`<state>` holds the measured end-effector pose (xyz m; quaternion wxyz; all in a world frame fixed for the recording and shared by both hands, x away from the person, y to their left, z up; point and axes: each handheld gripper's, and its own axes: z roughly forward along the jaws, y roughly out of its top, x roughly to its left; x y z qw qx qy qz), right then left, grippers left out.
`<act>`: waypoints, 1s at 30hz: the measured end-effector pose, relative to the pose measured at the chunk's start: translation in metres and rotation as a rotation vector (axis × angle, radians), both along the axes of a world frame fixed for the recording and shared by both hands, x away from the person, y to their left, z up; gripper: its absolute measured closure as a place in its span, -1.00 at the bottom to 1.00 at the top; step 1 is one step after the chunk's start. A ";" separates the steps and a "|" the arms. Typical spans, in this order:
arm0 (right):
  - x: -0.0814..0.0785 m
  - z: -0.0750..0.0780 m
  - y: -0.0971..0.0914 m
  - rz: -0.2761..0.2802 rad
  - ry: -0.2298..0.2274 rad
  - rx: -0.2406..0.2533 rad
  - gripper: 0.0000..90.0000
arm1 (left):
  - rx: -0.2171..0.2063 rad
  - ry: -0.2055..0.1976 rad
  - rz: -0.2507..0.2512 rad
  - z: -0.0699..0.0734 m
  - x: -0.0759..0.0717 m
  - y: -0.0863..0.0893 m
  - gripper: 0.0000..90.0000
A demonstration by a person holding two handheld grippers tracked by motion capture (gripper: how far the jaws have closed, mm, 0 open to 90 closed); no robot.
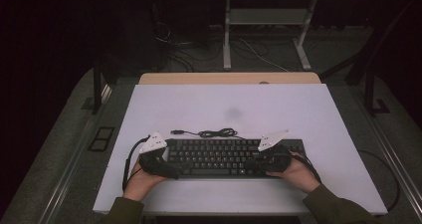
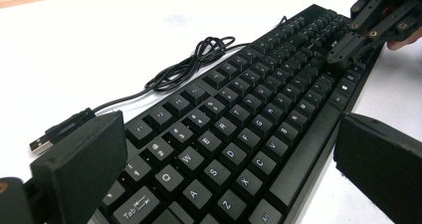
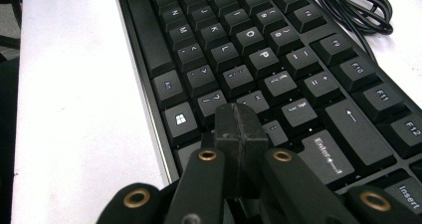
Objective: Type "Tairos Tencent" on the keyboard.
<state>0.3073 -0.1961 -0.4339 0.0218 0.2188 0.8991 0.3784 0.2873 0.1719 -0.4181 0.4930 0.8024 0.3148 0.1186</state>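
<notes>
A black keyboard [image 1: 224, 157] lies across the near middle of the white table [image 1: 229, 107]. Its cable [image 1: 216, 133] is coiled just behind it and ends in a loose USB plug [image 2: 42, 143]. My left gripper [image 1: 171, 159] is open at the keyboard's left end. In the left gripper view its jaws straddle the keyboard [image 2: 234, 129], one past the back edge and one off the front edge. My right gripper [image 3: 241, 129] is shut with nothing between its jaws. Its tips sit low over the keys near the Windows key [image 3: 180, 119] on the right side; whether they touch is unclear. The right gripper [image 2: 343, 52] also appears in the left gripper view.
A wooden strip [image 1: 229, 78] borders the table's far edge. Beyond it stand a desk's white legs [image 1: 227, 40] and loose cables on the dark floor [image 1: 259, 55]. Bare white tabletop extends behind the keyboard, and a narrower strip lies in front of it.
</notes>
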 end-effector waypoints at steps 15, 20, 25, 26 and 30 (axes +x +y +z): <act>0.000 0.000 0.000 0.000 -0.001 0.003 0.99 | -0.001 0.030 -0.026 0.001 0.012 -0.015 -0.67; 0.001 0.000 0.000 0.002 0.000 0.003 0.99 | 0.021 0.026 -0.024 0.002 0.016 -0.018 -0.45; 0.001 0.000 0.000 0.001 0.002 0.004 0.99 | 0.026 0.031 -0.022 0.003 0.020 -0.022 -0.28; 0.001 -0.001 0.000 0.002 0.002 0.005 0.99 | 0.028 0.032 -0.029 0.003 0.021 -0.023 -0.22; 0.001 -0.001 0.000 0.001 0.004 0.006 0.99 | 0.038 0.050 -0.040 0.003 0.024 -0.027 0.08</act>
